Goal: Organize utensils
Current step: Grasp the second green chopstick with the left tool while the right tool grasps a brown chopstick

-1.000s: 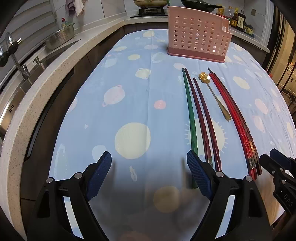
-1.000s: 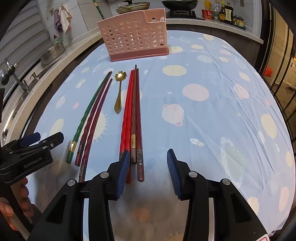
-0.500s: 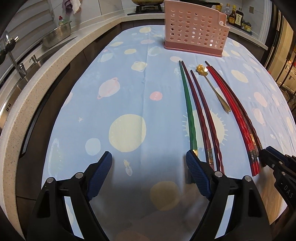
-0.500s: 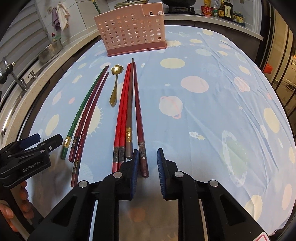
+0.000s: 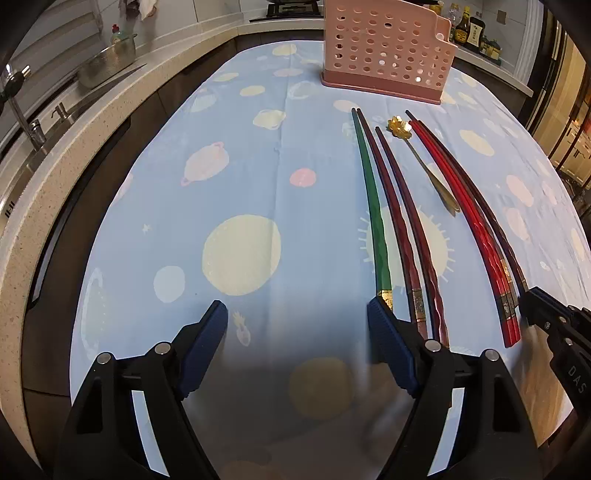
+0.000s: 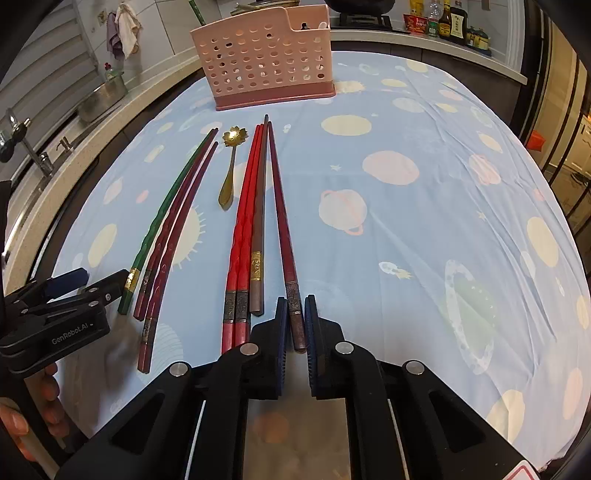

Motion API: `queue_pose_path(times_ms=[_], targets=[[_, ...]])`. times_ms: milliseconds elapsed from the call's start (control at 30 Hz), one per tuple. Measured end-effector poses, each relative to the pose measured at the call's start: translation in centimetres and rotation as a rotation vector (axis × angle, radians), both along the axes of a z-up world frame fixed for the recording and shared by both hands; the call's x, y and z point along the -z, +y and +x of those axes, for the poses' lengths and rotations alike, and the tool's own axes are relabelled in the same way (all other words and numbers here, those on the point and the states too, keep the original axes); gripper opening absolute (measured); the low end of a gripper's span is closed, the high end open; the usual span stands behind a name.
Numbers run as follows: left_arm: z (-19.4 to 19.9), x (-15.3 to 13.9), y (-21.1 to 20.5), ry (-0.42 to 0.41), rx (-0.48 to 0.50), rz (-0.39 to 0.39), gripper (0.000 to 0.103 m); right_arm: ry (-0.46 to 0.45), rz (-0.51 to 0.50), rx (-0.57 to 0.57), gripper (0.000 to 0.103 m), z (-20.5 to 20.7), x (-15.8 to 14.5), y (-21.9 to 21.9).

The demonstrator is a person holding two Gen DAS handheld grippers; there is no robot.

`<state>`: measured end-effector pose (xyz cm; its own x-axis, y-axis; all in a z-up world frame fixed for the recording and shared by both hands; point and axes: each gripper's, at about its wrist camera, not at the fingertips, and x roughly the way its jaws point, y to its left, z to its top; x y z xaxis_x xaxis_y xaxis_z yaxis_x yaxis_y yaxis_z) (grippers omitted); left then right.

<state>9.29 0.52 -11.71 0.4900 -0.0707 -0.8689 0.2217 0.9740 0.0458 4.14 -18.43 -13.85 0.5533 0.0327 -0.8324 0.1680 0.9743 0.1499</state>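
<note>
Several chopsticks lie lengthwise on the blue tablecloth. My right gripper (image 6: 295, 317) is shut on the near end of the rightmost dark red chopstick (image 6: 280, 206), which still lies on the cloth. Left of it lie a brown chopstick (image 6: 257, 229), two bright red chopsticks (image 6: 243, 229), a gold flower spoon (image 6: 229, 173), two dark red chopsticks (image 6: 173, 236) and a green chopstick (image 6: 162, 218). My left gripper (image 5: 295, 328) is open and empty, its right finger beside the green chopstick (image 5: 375, 206). The pink perforated utensil holder (image 6: 266, 62) stands at the far end, and shows in the left wrist view (image 5: 384, 55).
A counter with a sink and faucet (image 5: 22, 122) runs along the left. A metal pot (image 5: 107, 62) sits on it. Sauce bottles (image 6: 447, 22) and a stove stand at the back. The table edge (image 5: 55, 295) is close on the left.
My right gripper has closed from open onto the rightmost dark red chopstick's near end. The left gripper has drawn back slightly and stays open.
</note>
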Motion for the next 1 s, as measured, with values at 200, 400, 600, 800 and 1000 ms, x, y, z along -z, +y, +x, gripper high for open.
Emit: queue_pose_path(times_ms=[200,400,600,800,1000], targets=[[-0.1,-0.1,0.0,0.008,0.005,-0.017,0.075,-0.005,-0.014,-0.006,0.008,0.0,0.0,0.2],[0.0,0.0,-0.1,0.01,0.005,-0.022,0.074,-0.006,-0.018,-0.007,0.008,0.0,0.0,0.1],[-0.1,-0.4,-0.1,0.013,0.007,-0.036,0.069,-0.006,-0.014,-0.005,0.008,0.0,0.0,0.1],[-0.2,-1.1,-0.2,0.007,0.014,-0.07,0.069,-0.006,-0.014,-0.005,0.008,0.0,0.0,0.1],[-0.1,-0.5,-0.3,0.015,0.014,-0.078,0.071,-0.007,-0.012,-0.005,0.008,0.0,0.0,0.1]])
